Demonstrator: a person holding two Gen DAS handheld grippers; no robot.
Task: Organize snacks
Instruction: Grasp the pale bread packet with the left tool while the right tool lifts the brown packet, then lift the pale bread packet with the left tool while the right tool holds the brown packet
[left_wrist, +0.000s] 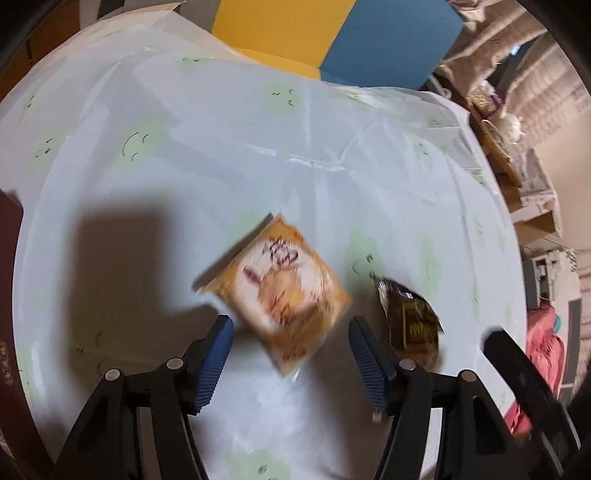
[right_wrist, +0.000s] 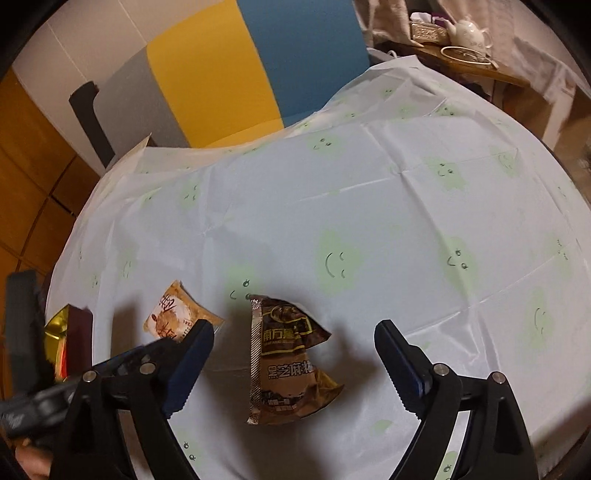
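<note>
Box at far left: a dark red box (right_wrist: 79, 332) with a gold inside sits at the bench's left edge, well apart from the packets; its contents cannot be made out.
Bench: a round bench under a pale blue plastic cloth (right_wrist: 369, 206) printed with faint green smiling faces.
Left claw: the left claw (left_wrist: 291, 332) hangs over the bench with its blue-padded jaws spread wide, holding nothing; the orange packet lies between and just beyond the tips.
Orange packet: a flat, square orange packet (left_wrist: 280, 291) with a cream centre and dark brush lettering lies tilted on the cloth. The left view is blurred, so the print is unreadable.
Orange packet, handling: probably light, soft and slippery film. Judged best taken across its narrow width, or by a sealed edge, with gentle pressure so that the contents do not crush.
Brown packet: a glossy brown packet (right_wrist: 288, 362) with a silver crimped seam down its left side and Chinese lettering lies just right of the orange one, not touching it.
Brown packet, handling: crumpled and puffed, likely light and crinkly; the stiff crimped seam looks like the surest hold.
Right claw: the right claw (right_wrist: 295, 339) is also spread and empty, with the brown packet centred between its tips.
</note>
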